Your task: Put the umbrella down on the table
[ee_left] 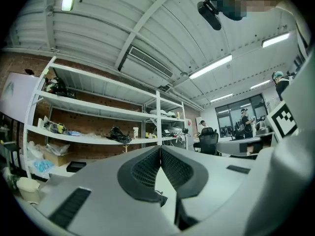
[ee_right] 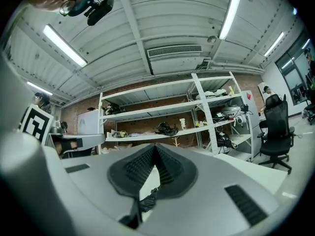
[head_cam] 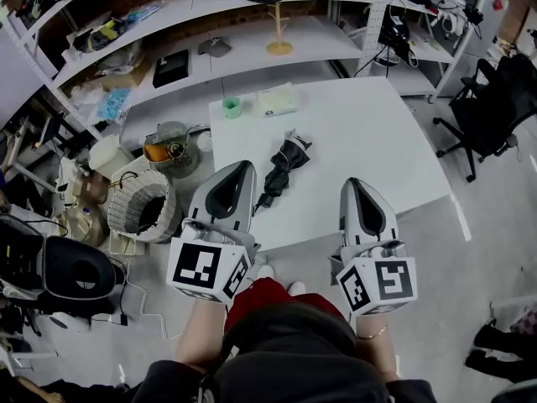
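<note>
1. The umbrella [head_cam: 282,168] lies on the white table [head_cam: 377,133], near its front edge. In the head view it sits between the two claws and touches neither, so the set-down looks done.
2. The left claw [head_cam: 241,168] is clenched on nothing: in the left gripper view its ribbed pads [ee_left: 147,167] meet along one seam. The right claw [head_cam: 355,185] is likewise closed and empty, with its tips together in the right gripper view.
3. What remains, I judge, is to get clear cleanly. Keep both claws level and away from the umbrella's loose folds, so that nothing snags and drags it toward the edge.
4. The small green container [head_cam: 232,106] and the pale packet [head_cam: 277,99] at the far side are well apart from the umbrella and need no handling.
5. The umbrella is black, folded and slim. Its soft fabric is loosely bunched, ruffled at the far end and tapering toward the near end. It should slump where it lies, not roll.
6. The table is flat, smooth and matte, with square corners.
7. The claws are hard pale shells narrowing to a point, lined with dark, finely ribbed, rubbery-looking pads. Boxy marker cubes [head_cam: 205,269] with black-and-white squares sit at their rear.
</note>
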### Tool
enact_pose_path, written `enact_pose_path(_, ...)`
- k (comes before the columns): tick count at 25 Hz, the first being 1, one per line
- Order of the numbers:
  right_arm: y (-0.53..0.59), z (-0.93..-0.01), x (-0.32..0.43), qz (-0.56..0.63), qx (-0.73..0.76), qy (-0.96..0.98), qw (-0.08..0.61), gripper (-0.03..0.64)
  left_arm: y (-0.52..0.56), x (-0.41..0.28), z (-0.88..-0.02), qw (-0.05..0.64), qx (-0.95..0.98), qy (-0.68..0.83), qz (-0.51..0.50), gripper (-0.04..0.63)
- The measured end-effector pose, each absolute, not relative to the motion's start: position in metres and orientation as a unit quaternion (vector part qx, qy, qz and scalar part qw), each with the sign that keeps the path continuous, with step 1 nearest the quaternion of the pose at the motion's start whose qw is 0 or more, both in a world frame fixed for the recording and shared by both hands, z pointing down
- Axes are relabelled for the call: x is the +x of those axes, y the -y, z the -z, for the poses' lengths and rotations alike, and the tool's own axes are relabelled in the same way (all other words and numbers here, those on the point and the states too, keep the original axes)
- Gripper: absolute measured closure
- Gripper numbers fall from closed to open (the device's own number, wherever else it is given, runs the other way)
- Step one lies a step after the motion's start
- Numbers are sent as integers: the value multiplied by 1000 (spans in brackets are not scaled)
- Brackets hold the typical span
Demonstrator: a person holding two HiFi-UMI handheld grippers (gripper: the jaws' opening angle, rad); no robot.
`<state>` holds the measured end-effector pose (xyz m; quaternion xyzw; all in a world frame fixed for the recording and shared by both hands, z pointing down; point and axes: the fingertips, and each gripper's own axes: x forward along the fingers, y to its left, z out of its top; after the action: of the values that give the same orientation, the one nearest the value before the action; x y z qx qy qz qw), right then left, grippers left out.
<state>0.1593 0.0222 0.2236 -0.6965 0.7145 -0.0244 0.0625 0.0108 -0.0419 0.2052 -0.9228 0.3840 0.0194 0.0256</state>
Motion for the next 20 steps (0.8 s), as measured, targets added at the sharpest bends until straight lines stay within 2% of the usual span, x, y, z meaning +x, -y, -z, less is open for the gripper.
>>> enact_pose_path(20, -16, -235, 144, 44, -663, -745, 55, 598, 31, -35, -238, -20, -896, -443, 6, 581)
